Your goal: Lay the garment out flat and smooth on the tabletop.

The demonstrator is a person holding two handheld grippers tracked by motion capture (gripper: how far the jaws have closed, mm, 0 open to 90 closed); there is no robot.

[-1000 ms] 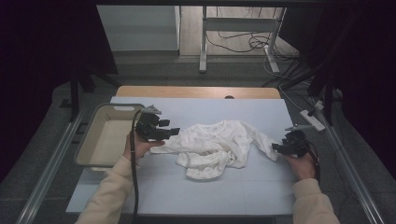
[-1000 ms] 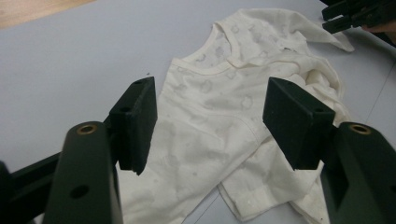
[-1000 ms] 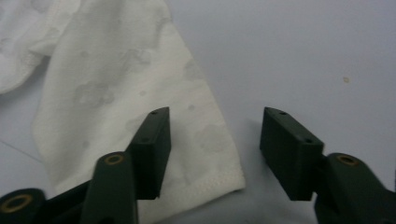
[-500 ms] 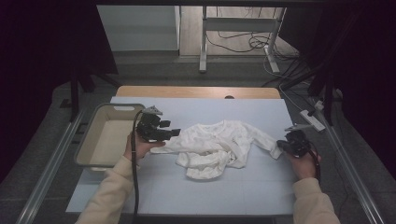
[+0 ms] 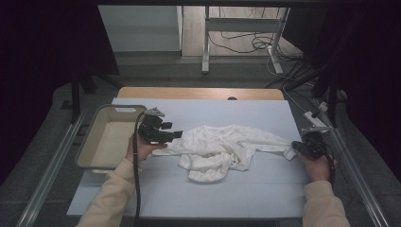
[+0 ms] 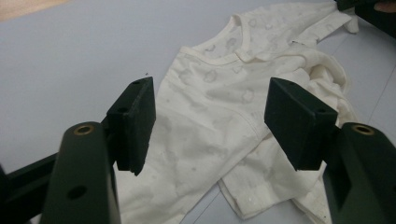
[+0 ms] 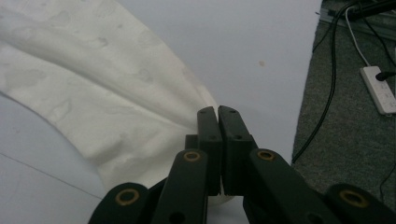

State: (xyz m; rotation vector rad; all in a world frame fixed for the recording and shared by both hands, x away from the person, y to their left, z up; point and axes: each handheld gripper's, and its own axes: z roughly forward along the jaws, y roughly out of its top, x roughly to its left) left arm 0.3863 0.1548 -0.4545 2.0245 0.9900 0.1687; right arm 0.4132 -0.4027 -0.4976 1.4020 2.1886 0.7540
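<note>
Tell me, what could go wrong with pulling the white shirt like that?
The right gripper pinches just the sleeve's edge, so the shirt might slip out. The left gripper is open above the cloth, holding nothing, so the whole shirt could slide along. The bunched lower part may stay crumpled.

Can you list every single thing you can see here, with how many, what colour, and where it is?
Shirt: one, white, crumpled mid-table, one sleeve stretched toward the right edge.
Tub: one, beige, left side of the table.
Table: one, pale blue top with a wooden strip at the far edge.
Power strip: one, white, on the grey floor to the right.
Cables: several, dark, on the floor beyond the table.
Left gripper: one, black, fingers open above the shirt's left end.
Right gripper: one, black, fingers shut on the sleeve end.
Sleeves: two, cream, at the near edge.
</note>
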